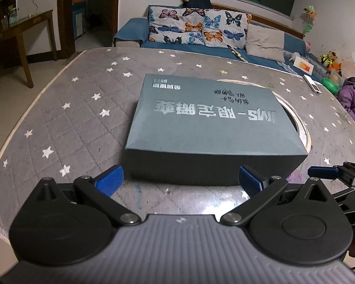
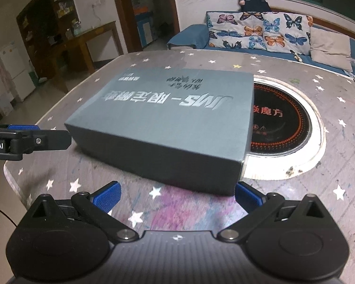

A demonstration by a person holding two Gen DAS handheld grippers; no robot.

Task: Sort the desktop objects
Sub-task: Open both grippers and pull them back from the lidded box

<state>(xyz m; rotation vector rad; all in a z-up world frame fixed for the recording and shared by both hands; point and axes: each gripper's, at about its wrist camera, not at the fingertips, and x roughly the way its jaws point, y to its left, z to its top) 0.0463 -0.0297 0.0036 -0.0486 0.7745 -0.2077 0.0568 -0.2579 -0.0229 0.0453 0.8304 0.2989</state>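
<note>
1. Our left wrist cam sits low over the near edge of the star-print table, looking flat across it toward the sofa at 12 o'clock. The grey box fills the middle, very near, with its near side facing us squarely.
2. Our right wrist cam is also low and close, but angled: the same grey box shows a corner toward us, and the round cooktop sits at 2 o'clock.
3. We share the box, tabletop and sofa in both views. Each cam catches the other gripper: the right gripper at 3 o'clock, the left gripper at 9 o'clock.
</note>
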